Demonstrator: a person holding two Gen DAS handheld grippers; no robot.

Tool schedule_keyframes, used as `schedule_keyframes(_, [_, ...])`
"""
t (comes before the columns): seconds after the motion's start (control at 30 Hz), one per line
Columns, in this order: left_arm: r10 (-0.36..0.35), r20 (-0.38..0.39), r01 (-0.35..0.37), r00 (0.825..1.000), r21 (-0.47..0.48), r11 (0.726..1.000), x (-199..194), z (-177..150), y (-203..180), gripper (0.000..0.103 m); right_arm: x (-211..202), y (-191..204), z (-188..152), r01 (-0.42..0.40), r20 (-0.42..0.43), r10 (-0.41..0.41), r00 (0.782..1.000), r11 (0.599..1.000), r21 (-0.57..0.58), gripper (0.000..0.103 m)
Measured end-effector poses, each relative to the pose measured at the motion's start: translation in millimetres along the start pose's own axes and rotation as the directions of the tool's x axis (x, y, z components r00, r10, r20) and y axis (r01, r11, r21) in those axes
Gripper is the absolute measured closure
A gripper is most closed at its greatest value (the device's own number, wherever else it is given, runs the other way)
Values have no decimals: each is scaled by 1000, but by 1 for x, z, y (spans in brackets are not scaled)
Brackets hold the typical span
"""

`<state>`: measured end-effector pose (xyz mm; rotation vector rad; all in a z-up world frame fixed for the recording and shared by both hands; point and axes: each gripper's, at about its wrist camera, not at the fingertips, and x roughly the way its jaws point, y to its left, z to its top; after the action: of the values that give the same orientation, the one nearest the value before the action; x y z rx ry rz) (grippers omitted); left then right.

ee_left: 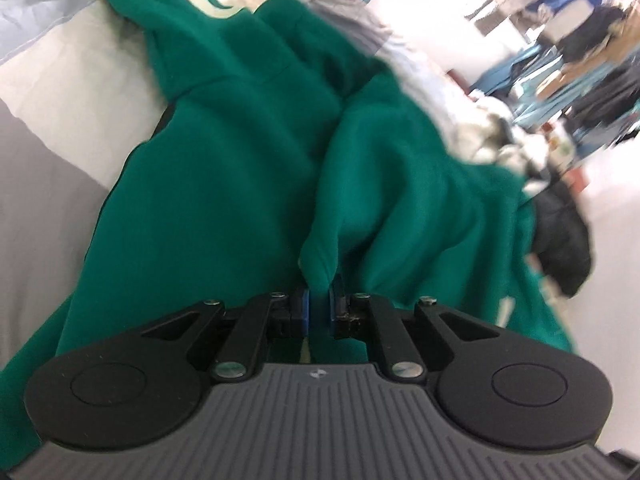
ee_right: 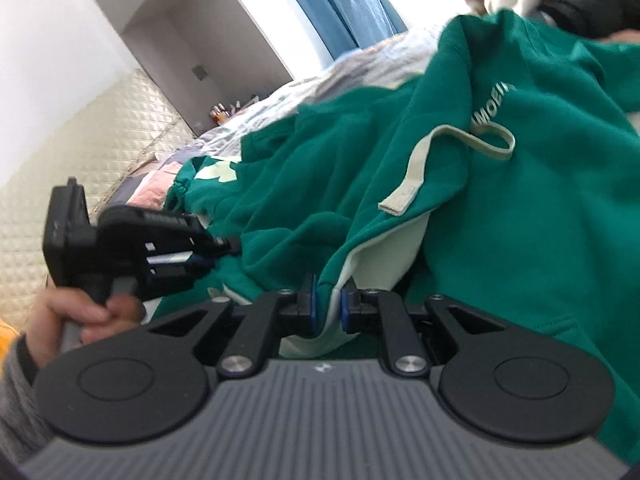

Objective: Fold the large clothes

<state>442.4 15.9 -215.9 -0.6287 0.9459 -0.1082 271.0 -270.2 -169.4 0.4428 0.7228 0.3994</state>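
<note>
The left claw (ee_left: 319,304) is nearly closed, its blue pads pinching a raised fold of the one green garment (ee_left: 224,184). The right claw (ee_right: 327,307) is likewise nearly closed, clamped on an edge of the same garment (ee_right: 520,208) where the pale lining shows. That makes two claws, both holding one piece of clothing.

In the right wrist view the left claw (ee_right: 208,254) appears at the left, gripped by a hand (ee_right: 76,316) in a grey sleeve, its fingers pointing right into the green cloth.

The garment lies crumpled on a bed; its long axis runs from the claws away toward the far end, though the bunching makes its exact lie hard to tell. One pale drawstring (ee_right: 424,160) loops across it, just below some white lettering (ee_right: 492,104).

Beyond the garment: a pale sheet (ee_left: 72,92), a striped quilt (ee_right: 320,88), one dark garment (ee_left: 560,236), a quilted headboard (ee_right: 100,140) and blue curtains (ee_right: 352,4)
</note>
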Motion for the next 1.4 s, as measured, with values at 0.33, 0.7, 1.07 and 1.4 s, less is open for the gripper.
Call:
schedule_keyframes(0.33, [45, 87, -54, 995, 104, 993, -27, -12, -23, 82, -7, -9, -5, 3, -5, -3, 1000, 997, 74, 88])
schedule_keyframes(0.7, [49, 237, -107, 970, 239, 965, -83, -56, -53, 64, -27, -18, 0, 4, 23, -8, 1000, 989, 146, 57])
schedule_keyframes(1.07, [41, 214, -106, 976, 303, 947, -69, -74, -56, 64, -44, -33, 18, 43, 145, -73, 987, 979, 201, 33])
schedule_keyframes(1.4, [150, 115, -182, 982, 361, 915, -28, -84, -44, 64, -5, -34, 48, 137, 158, -140, 978, 990, 30, 33])
